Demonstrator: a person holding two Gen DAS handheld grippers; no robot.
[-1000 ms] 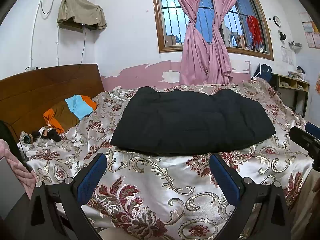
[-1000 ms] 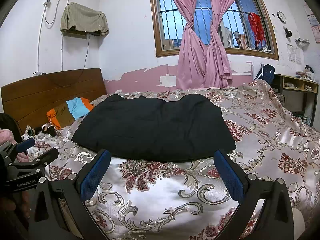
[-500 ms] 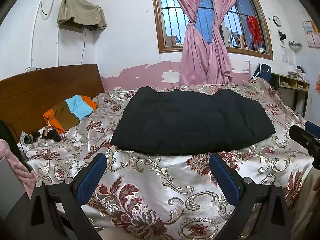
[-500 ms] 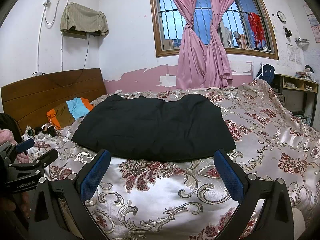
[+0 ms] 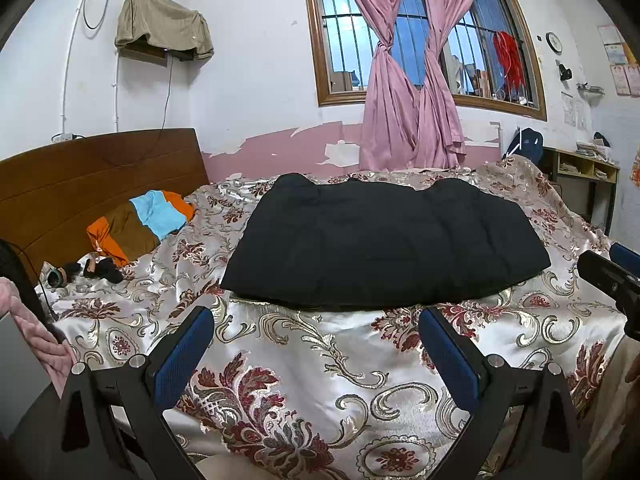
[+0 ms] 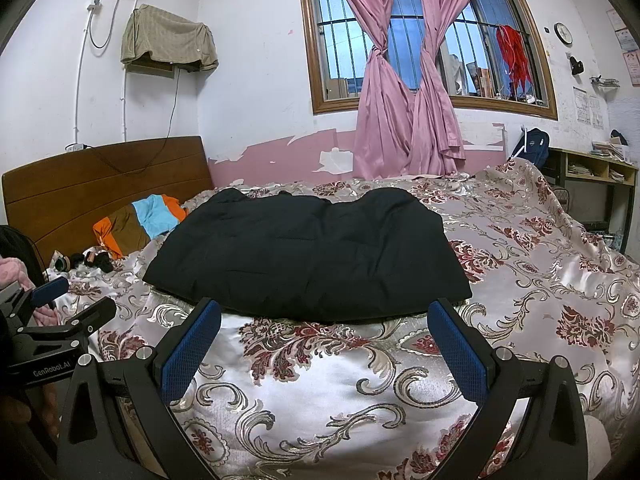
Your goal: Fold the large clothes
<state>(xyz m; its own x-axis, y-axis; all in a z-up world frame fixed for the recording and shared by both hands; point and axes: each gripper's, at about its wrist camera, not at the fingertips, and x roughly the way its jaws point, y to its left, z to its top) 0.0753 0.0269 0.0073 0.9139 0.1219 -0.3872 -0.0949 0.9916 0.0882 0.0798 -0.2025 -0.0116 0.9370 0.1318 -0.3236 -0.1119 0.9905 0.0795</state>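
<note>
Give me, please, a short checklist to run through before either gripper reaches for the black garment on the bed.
1. Left gripper open and empty: ok.
2. Right gripper open and empty: ok.
3. Black garment lying flat on the bedspread, nothing on top: ok.
4. Near hem reachable, with bare bedspread between it and both grippers: ok.
5. Striped clothes by the headboard apart from the garment: ok.
6. Sleeves tucked or already folded under: cannot tell.

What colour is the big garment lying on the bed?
Plain black garment, no visible pattern; clearest in the left wrist view.
</note>
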